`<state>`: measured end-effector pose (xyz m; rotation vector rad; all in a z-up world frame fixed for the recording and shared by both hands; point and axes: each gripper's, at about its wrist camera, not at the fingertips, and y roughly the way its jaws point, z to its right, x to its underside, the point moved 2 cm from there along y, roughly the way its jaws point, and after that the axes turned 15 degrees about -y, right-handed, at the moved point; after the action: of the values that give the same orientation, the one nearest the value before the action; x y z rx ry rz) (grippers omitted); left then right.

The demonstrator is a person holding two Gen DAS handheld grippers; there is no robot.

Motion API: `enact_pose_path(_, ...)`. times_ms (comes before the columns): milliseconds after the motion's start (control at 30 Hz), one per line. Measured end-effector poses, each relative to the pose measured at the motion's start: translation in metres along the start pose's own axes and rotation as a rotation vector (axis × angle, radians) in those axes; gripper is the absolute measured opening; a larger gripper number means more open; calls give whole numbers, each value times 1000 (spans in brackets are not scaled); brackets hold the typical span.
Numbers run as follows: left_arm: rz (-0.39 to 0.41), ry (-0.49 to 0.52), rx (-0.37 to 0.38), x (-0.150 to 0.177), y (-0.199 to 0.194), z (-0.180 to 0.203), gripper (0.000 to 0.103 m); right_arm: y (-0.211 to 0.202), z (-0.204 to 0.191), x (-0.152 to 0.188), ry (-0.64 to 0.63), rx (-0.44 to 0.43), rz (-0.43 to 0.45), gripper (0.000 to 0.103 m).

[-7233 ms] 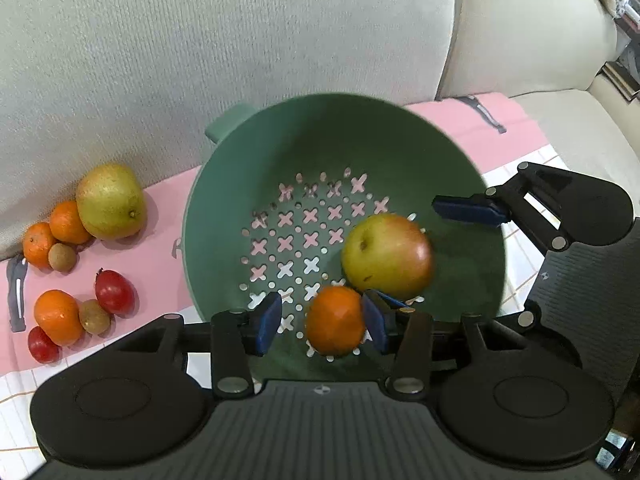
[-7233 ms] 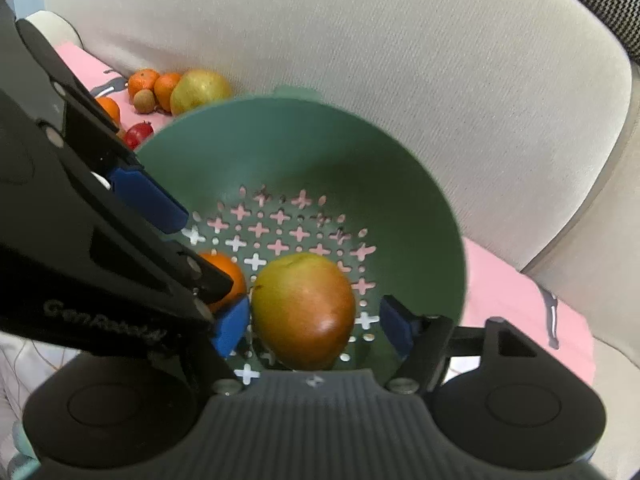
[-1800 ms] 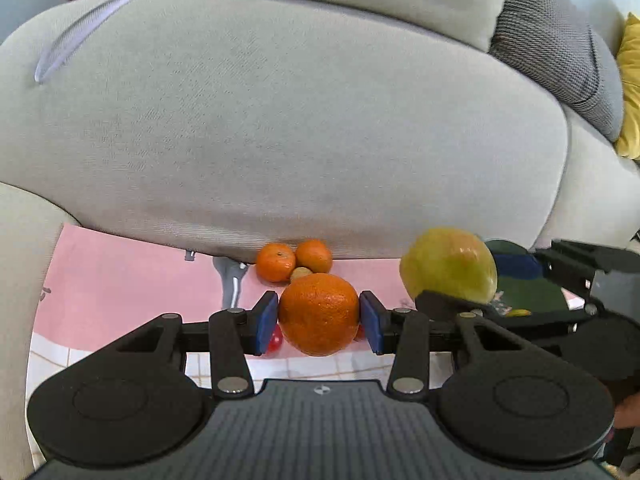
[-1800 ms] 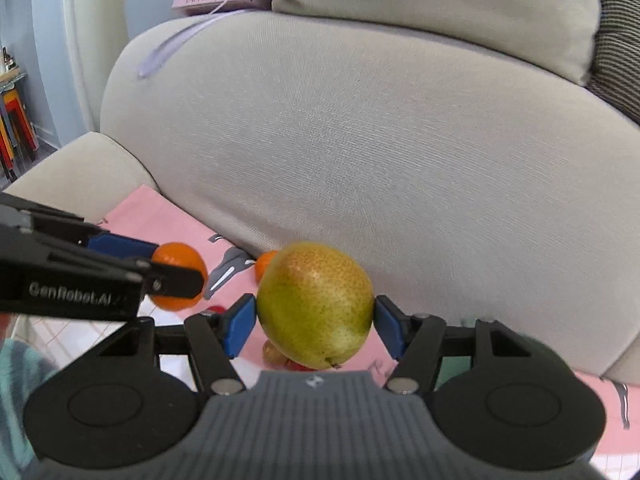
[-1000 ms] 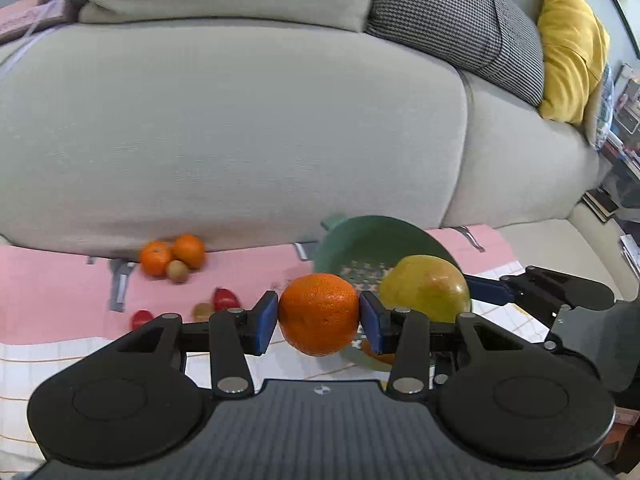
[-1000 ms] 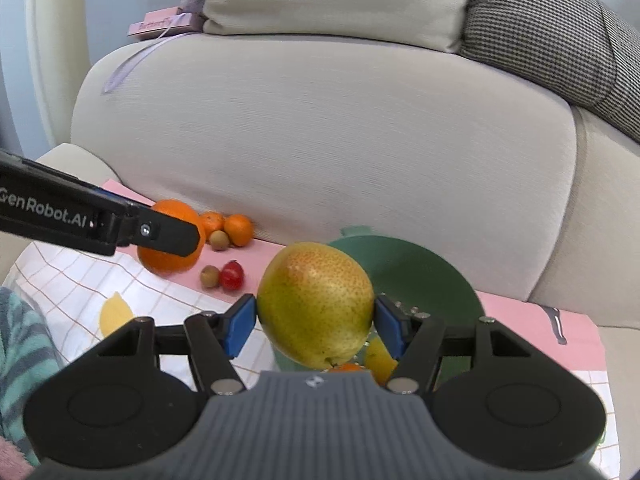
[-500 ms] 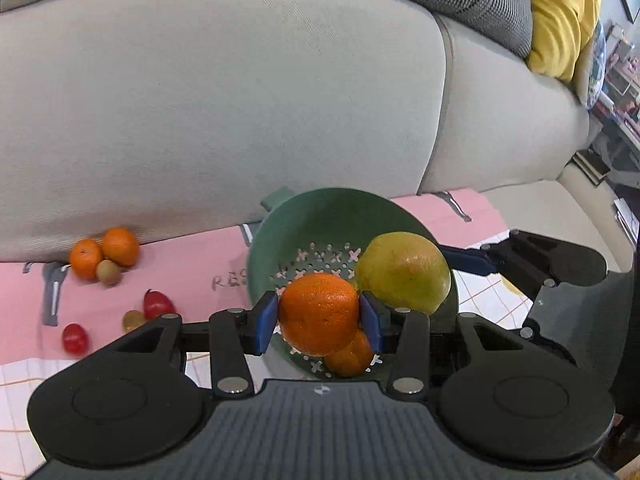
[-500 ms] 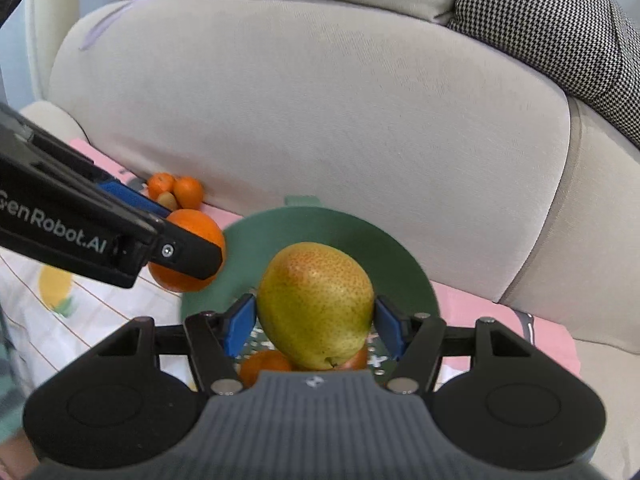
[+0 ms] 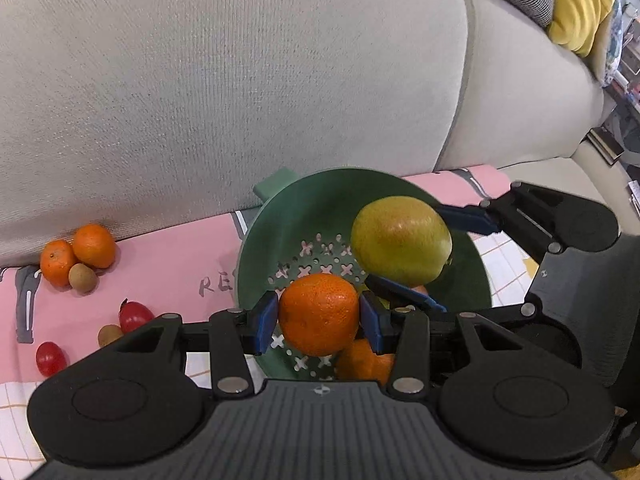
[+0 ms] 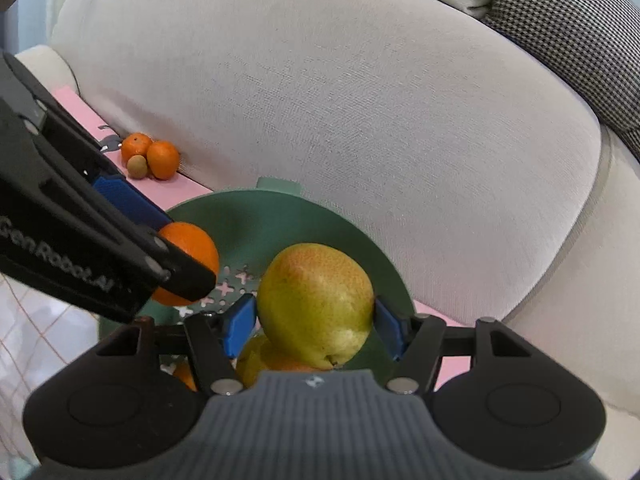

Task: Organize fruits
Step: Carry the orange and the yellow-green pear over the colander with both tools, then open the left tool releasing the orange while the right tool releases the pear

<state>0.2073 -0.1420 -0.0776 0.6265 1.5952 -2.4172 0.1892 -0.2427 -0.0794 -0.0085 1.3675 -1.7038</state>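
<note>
Poised over the green colander [image 9: 472, 280] by the sofa back, the left gripper [image 9: 319, 316] clamps an orange [image 9: 318, 312] and the right gripper [image 10: 316, 326] a pear [image 10: 316, 308]; each likely wants lowering close to the perforated floor before release, clear of fruit already inside.

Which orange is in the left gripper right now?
The orange clamped between the left gripper's blue pads over the green colander; two others lie loose on the pink mat.

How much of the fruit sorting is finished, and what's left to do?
Some fruit already lies in the green colander. The left gripper holds an orange and the right gripper a pear above it. Two oranges and several small fruits remain on the pink mat.
</note>
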Motion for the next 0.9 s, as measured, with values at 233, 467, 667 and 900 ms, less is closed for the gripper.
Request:
enact_pose_path(233, -30, -16, -16, -3, 17, -7, 50, 23, 2, -6, -22, -16, -23, 62)
enact_pose_path(467, -28, -1, -6, -11, 23, -7, 50, 31, -2, -1, -43, -22, -38, 62)
enact_pose_path(667, -20, 13, 4, -16, 27, -4, 50, 42, 0, 6, -41, -25, -65, 61)
enact_pose_path(900, -32, 26, -1, -19, 38, 1, 50, 45, 3, 17, -34, -32, -83, 61)
